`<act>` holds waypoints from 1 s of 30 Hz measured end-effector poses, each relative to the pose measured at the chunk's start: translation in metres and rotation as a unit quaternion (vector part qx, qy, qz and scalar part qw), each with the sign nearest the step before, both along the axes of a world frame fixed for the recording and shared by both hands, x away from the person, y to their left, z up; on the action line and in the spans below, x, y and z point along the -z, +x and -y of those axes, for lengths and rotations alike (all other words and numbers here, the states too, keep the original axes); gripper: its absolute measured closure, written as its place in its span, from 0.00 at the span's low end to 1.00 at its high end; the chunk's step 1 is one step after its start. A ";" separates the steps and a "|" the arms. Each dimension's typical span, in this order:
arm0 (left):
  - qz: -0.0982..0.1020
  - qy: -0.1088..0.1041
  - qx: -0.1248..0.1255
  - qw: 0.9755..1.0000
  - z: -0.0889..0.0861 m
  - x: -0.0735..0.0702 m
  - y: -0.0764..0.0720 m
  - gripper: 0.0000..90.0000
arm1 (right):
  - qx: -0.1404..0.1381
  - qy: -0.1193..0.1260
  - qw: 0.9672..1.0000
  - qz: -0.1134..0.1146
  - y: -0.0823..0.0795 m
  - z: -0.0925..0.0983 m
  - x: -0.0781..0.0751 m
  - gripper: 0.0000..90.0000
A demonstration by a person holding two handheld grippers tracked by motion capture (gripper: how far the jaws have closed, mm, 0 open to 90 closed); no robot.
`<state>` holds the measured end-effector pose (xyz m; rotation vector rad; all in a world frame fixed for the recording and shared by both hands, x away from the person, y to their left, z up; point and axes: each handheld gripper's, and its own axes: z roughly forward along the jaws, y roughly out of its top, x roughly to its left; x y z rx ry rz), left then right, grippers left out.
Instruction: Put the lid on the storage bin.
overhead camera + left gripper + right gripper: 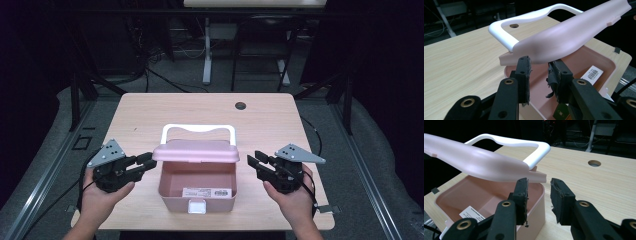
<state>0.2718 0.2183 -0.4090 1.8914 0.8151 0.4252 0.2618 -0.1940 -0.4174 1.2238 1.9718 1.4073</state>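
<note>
Both hand-held grippers, left and right, flank the pink box (lid raised), jaws apart, gripping nothing.

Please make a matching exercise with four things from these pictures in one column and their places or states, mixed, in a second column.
Things:
1. pink plastic box lid
2. white plastic carry handle
3. white barcode label
4. round dark table hole

Places or states:
A. far side of the wooden table
B. raised, half open
C. inside the pink plastic box
D. behind the lid

Pairs: 1-B, 2-D, 3-C, 4-A
</note>
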 end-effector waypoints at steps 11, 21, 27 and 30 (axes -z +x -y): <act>0.000 -0.002 0.001 1.000 0.001 0.004 -0.007 0.78 | 0.002 0.013 1.000 0.004 0.004 0.000 -0.003 0.74; -0.002 -0.001 0.004 1.000 0.001 0.009 -0.011 0.78 | -0.009 0.013 1.000 0.002 0.011 -0.008 -0.009 0.74; -0.003 -0.004 0.005 1.000 0.000 0.013 -0.014 0.78 | -0.008 0.019 1.000 -0.002 0.012 -0.008 -0.007 0.73; -0.002 -0.002 0.005 1.000 0.001 0.014 -0.016 0.78 | -0.007 0.021 1.000 -0.004 0.012 -0.008 -0.005 0.73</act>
